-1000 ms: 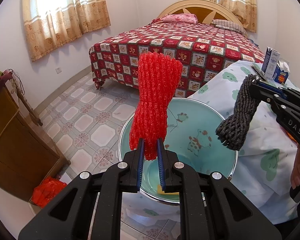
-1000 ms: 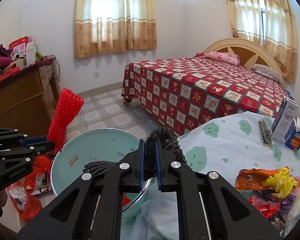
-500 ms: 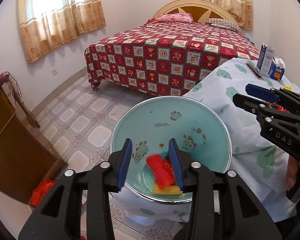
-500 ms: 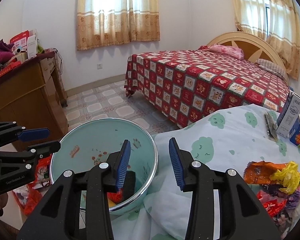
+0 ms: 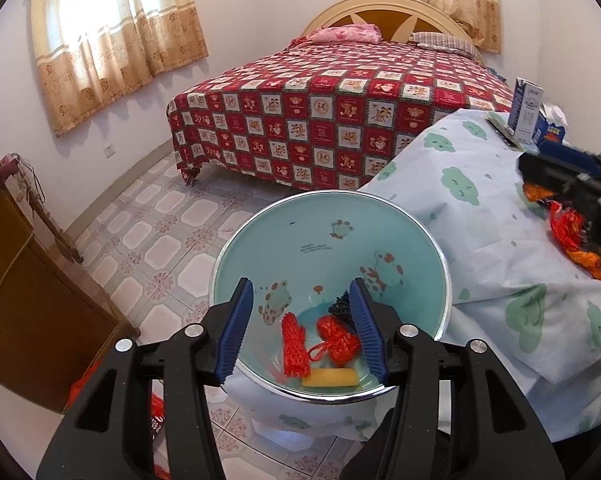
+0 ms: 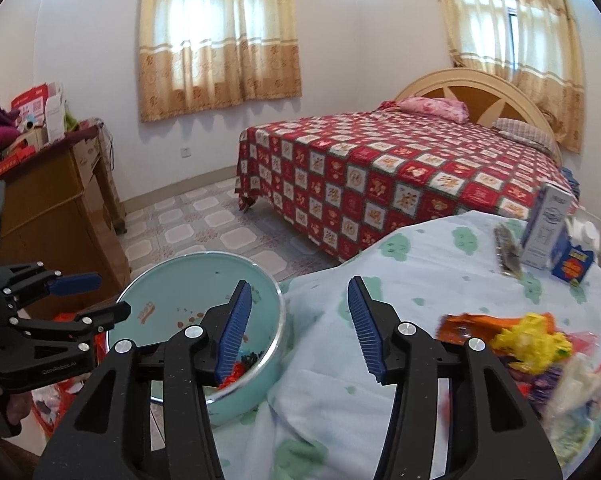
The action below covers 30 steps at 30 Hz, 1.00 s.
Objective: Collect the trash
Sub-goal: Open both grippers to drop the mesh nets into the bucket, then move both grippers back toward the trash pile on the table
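Left wrist view: left gripper fingers spread, holding nothing, above teal basin. Inside: red mesh roll lying lengthwise away from camera, crumpled red mesh, dark mesh, yellow sponge crosswise.

Right wrist view: right gripper spread, empty, over tablecloth; wrapper pile at right.

This is a bedroom in a home. A large bed with a red checked cover and a curved wooden headboard fills the far side. A pink pillow lies just below the headboard. Beige patterned curtains hang over windows behind and beside the bed. Patterned floor tiles spread from the bed's foot toward a cluttered wooden cabinet.
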### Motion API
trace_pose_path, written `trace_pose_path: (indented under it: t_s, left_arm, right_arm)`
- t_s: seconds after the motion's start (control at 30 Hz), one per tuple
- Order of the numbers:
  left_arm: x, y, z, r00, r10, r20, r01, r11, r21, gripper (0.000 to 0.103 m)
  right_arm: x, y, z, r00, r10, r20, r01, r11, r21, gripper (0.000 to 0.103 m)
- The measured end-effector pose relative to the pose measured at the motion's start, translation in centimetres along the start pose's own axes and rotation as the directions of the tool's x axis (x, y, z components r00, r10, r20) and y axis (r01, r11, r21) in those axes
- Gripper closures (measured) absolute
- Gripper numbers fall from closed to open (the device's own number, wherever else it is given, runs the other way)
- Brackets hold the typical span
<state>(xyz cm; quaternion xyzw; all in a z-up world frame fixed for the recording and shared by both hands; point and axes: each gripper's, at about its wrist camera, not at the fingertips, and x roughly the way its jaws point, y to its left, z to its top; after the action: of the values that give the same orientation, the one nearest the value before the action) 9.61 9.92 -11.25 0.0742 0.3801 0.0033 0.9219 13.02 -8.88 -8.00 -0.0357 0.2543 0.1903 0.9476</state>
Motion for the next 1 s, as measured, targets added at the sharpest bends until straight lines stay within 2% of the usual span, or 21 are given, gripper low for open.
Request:
trace_pose_path:
  t_s: [0.03,0.13,0.2,0.27,0.33,0.43,0.6,0.8,1.0]
  left_arm:
    - [-0.1,-0.4,0.0,1.000,0.002,0.003,-0.002,1.000,0.008,0.041]
    - [-0.4,-1.6,0.0,1.000,-0.009,0.007,0.008,0.999,0.031,0.039]
    - [-0.6,-2.9,-0.2,1.000,-0.021,0.006,0.021,0.999,0.050,0.034]
    - [-0.6,-4.7,-0.4,0.999,-0.035,0.003,0.035,0.996,0.084,0.033]
    - [-0.5,-6.1,-0.6,0.999,-0.048,-0.003,0.048,0.993,0.110,0.033]
    - [-0.3,-9.2,-0.8,0.997,-0.076,-0.014,0.078,0.984,0.160,0.033]
    - [-0.7,-13.6,-0.7,0.992,-0.125,-0.012,0.125,0.969,0.213,0.033]
    - [-0.5,-18.6,0.5,0.981,-0.192,-0.016,0.191,0.956,0.221,0.033]
    - [0.1,-23.9,1.7,0.969,-0.247,-0.017,0.244,0.939,0.245,0.033]
  right_arm:
    - [-0.9,-0.5,0.0,1.000,-0.007,0.010,0.007,1.000,0.005,0.048]
    - [-3.9,-2.2,-0.4,0.999,-0.039,0.038,0.038,0.999,0.020,0.044]
    - [-6.1,-3.7,-0.9,0.996,-0.071,0.052,0.069,0.997,0.041,0.044]
    - [-8.5,-5.8,-1.9,0.991,-0.123,0.061,0.118,0.990,0.080,0.041]
    - [-10.6,-8.0,-3.1,0.979,-0.192,0.064,0.184,0.976,0.119,0.037]
    - [-13.1,-11.6,-5.6,0.955,-0.293,0.034,0.283,0.942,0.179,0.037]
    - [-15.4,-16.1,-9.8,0.928,-0.372,-0.025,0.365,0.892,0.267,0.037]
    - [-16.9,-18.8,-13.1,0.913,-0.403,-0.055,0.398,0.856,0.329,0.037]
    - [-17.0,-20.3,-14.5,0.915,-0.400,-0.054,0.390,0.843,0.370,0.037]
